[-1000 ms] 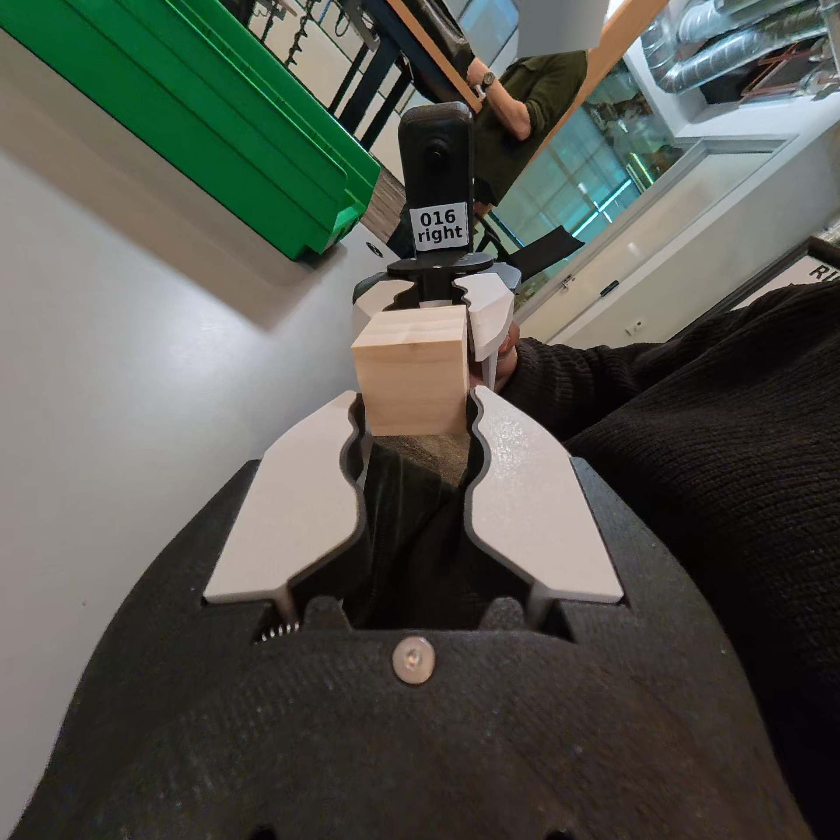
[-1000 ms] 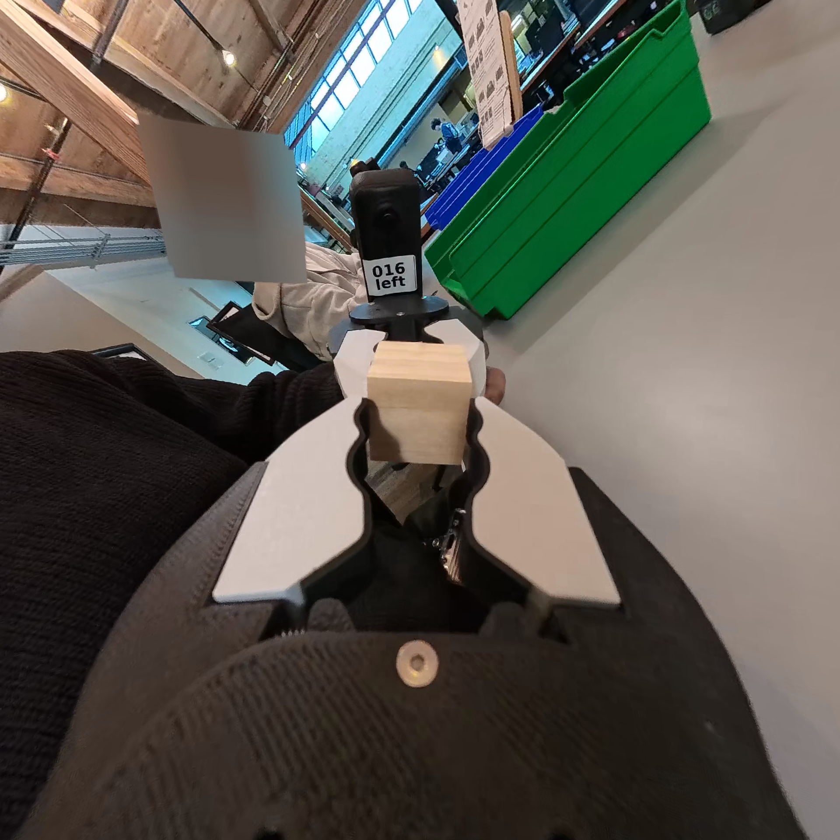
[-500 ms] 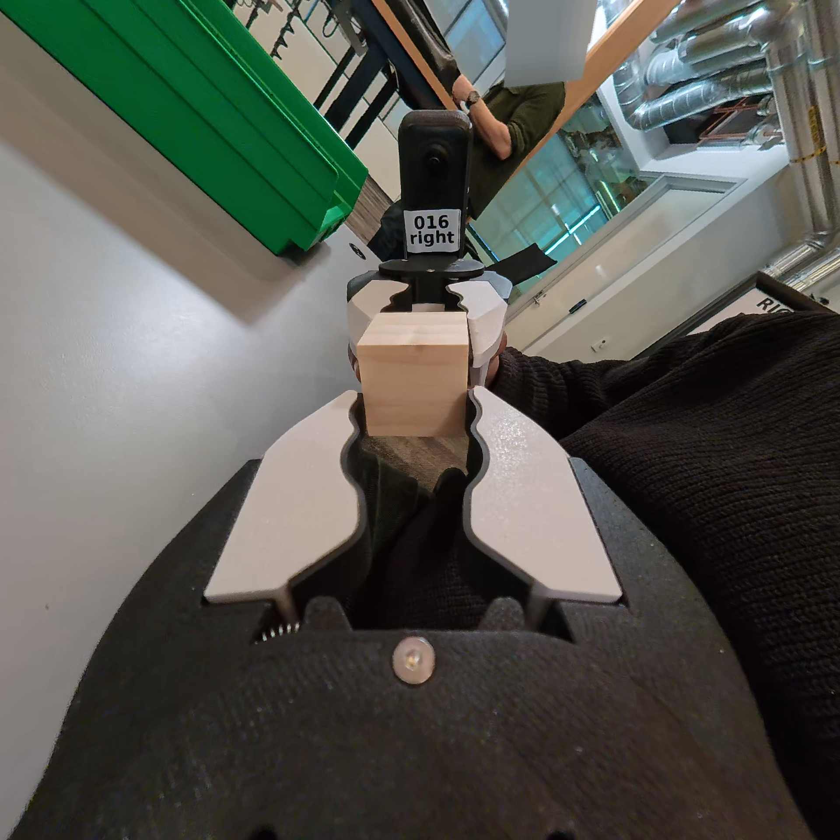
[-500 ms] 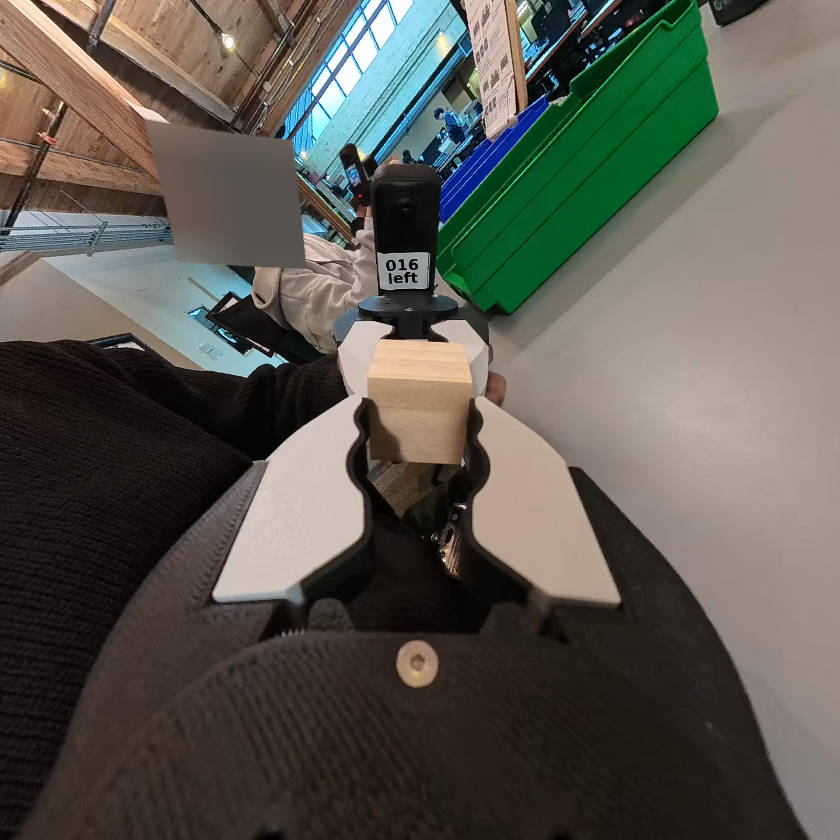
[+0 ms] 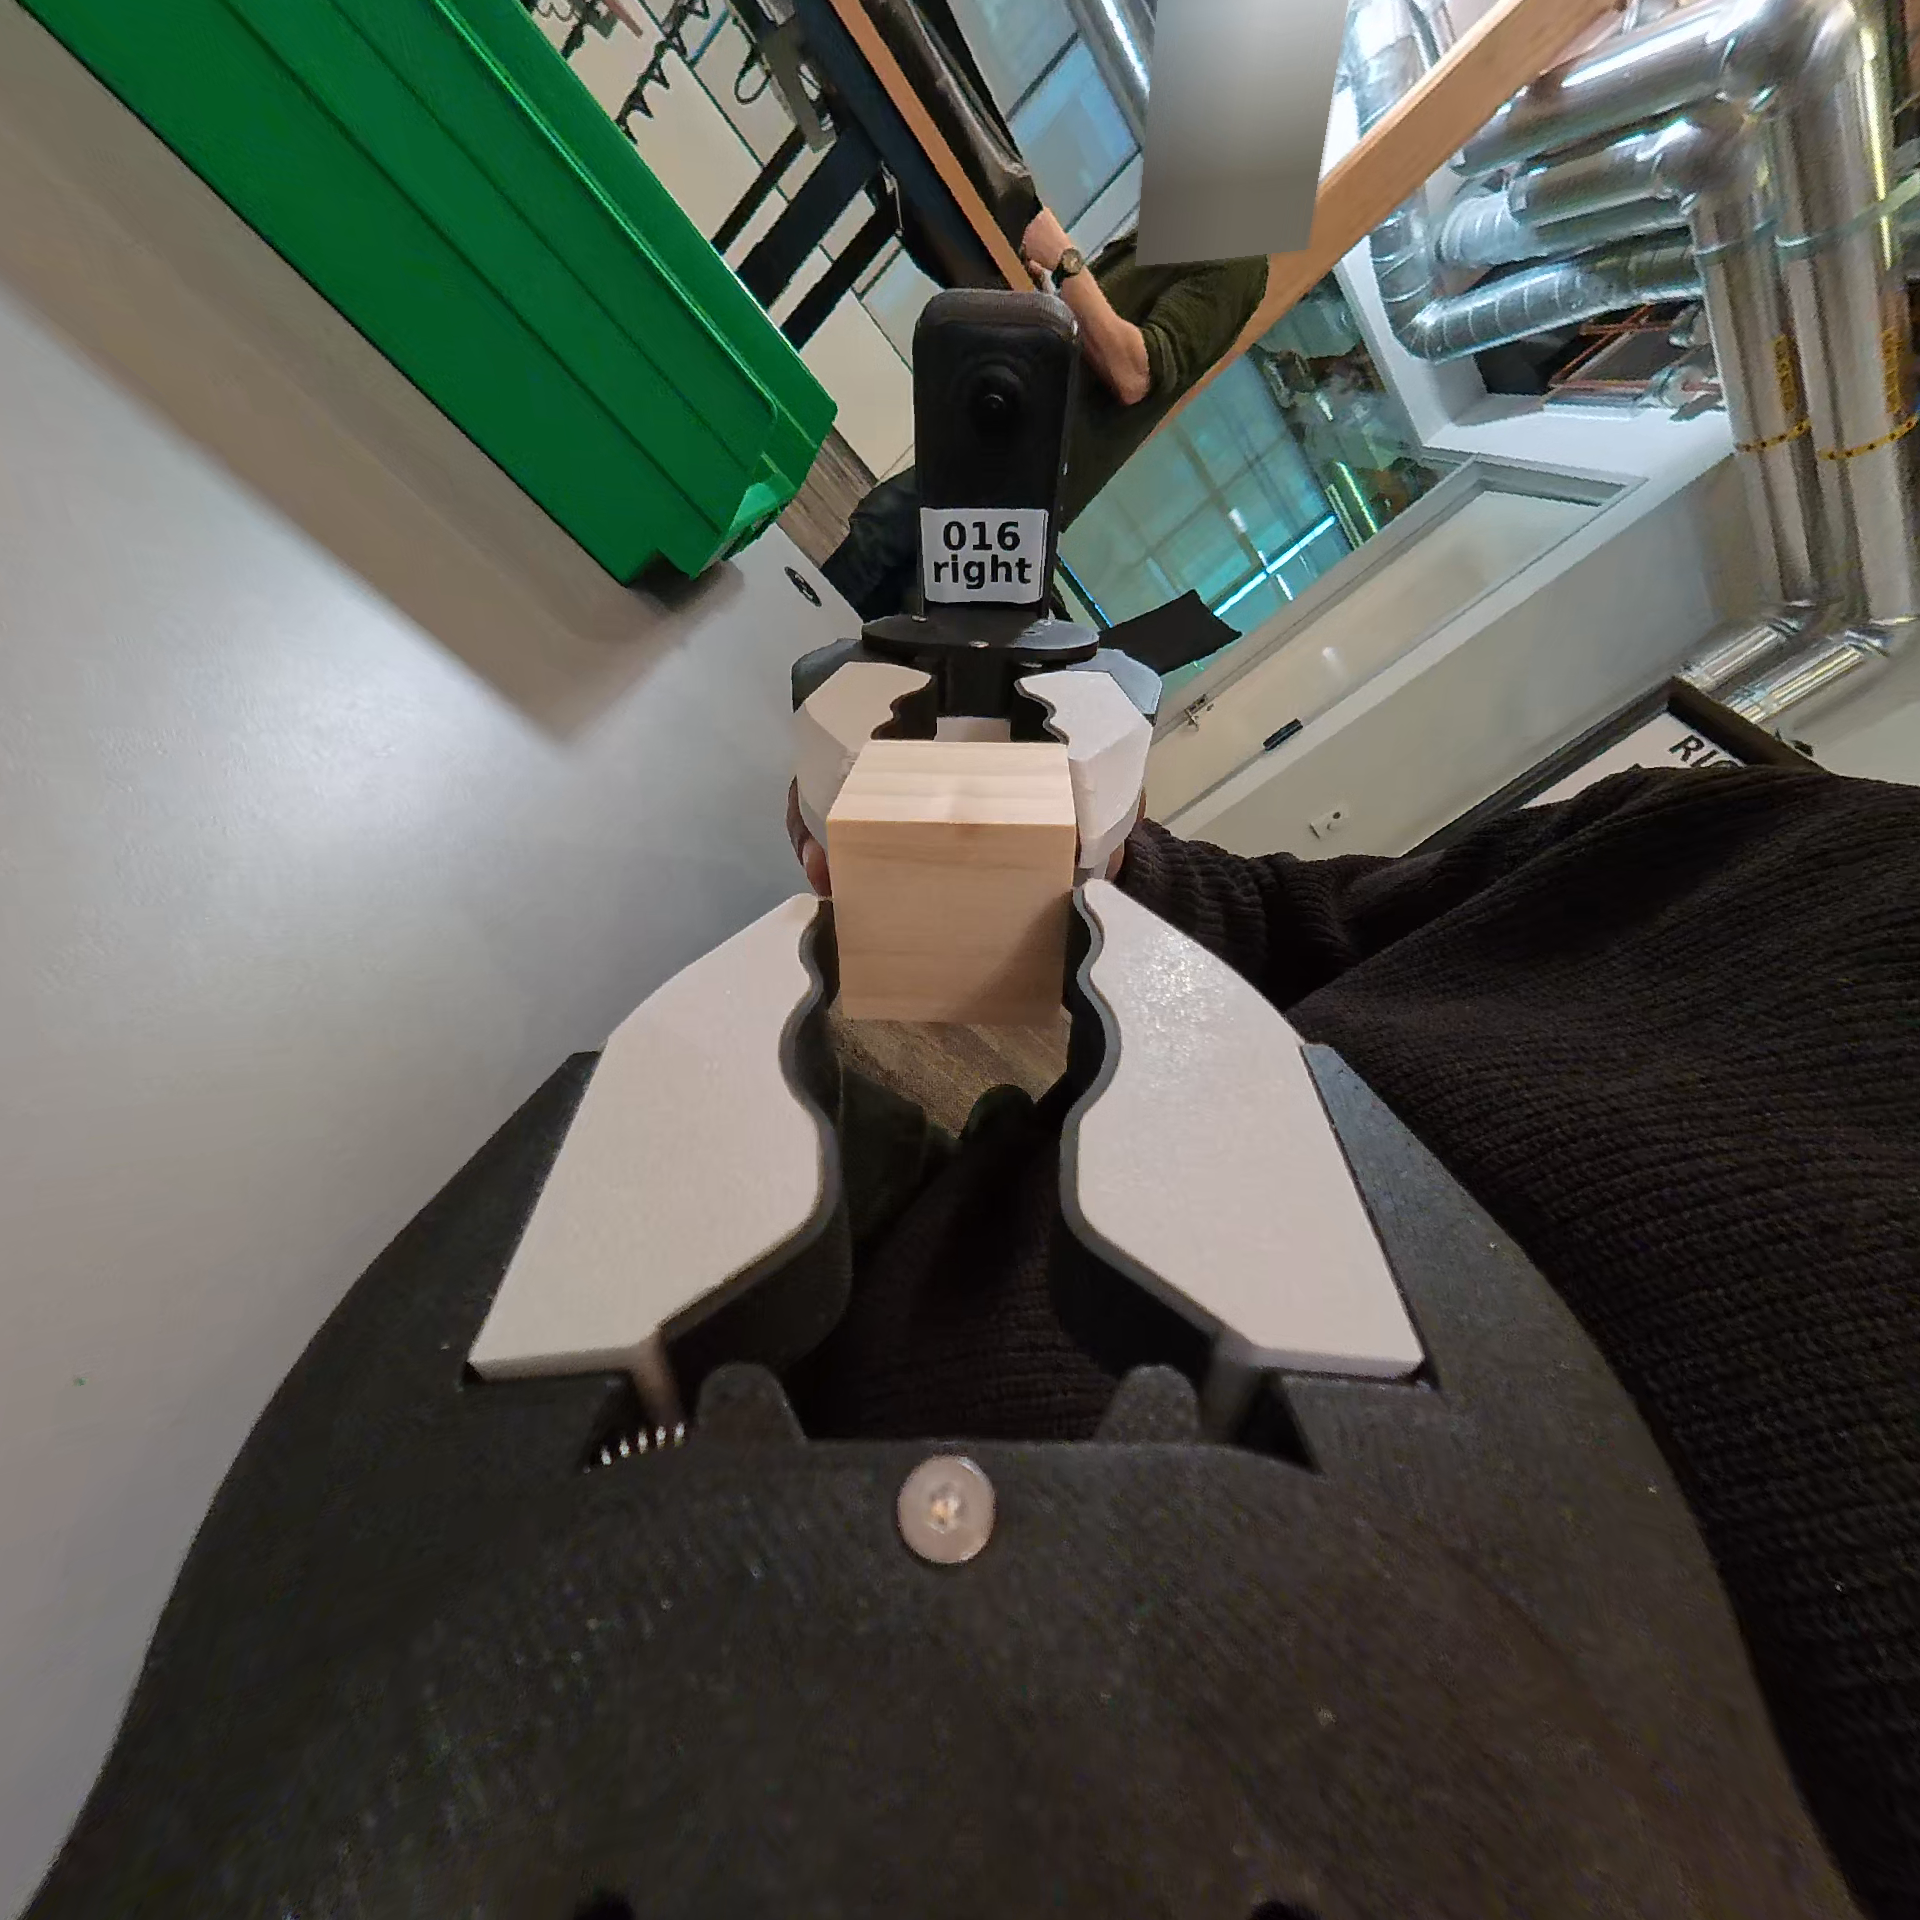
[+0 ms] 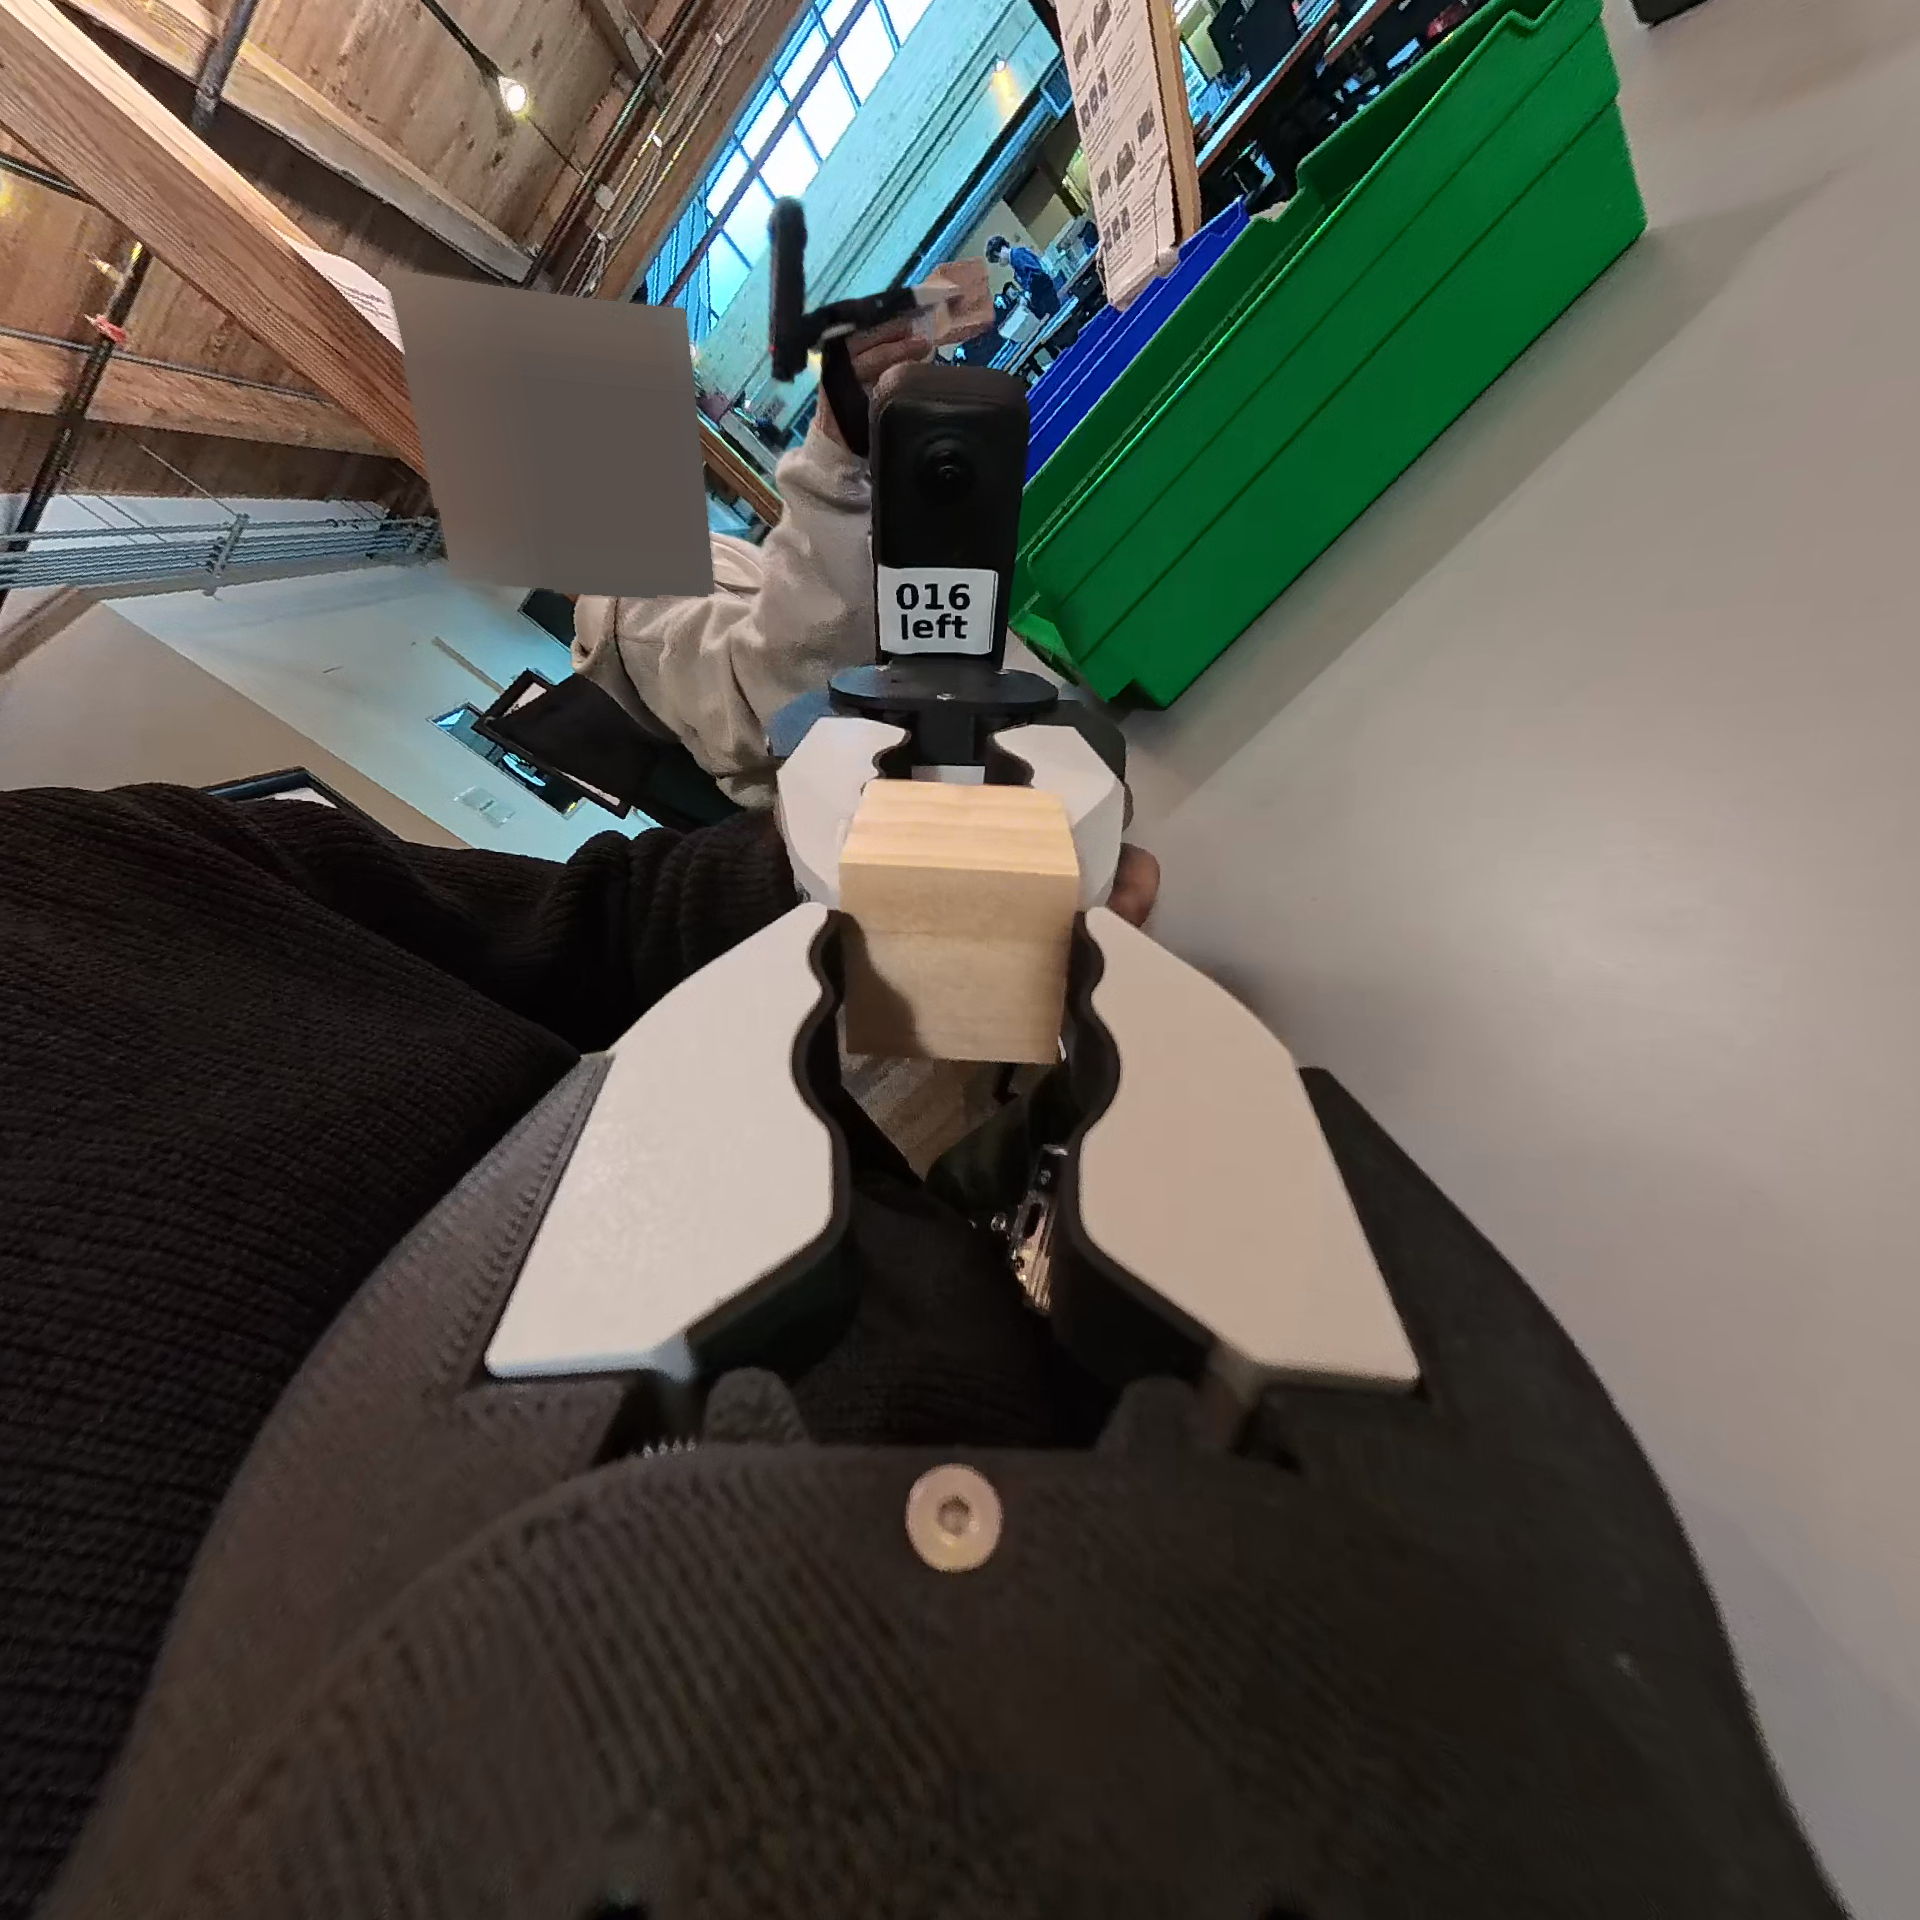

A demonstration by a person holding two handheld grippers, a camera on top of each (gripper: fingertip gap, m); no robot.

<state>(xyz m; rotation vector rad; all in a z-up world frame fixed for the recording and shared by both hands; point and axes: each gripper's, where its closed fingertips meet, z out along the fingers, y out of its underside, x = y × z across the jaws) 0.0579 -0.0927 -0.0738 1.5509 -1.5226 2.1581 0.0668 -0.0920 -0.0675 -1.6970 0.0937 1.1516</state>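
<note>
A pale wooden cube is held in the air between my two grippers, which face each other tip to tip. My left gripper is shut on its near end. My right gripper, with its black camera above it, clamps the far end. In the right wrist view the same cube sits between my right gripper fingertips, and my left gripper holds the far end. Black knitted sleeves flank both grippers.
A grey table top lies to one side, with stacked green bins at its far edge and a blue bin behind them. A person in a beige sweater holds up another gripper. A second person sits behind.
The two grippers stay clamped on the cube and have tilted together, shifting the background. The person in the beige sweater has raised a gripper with a block into view.
</note>
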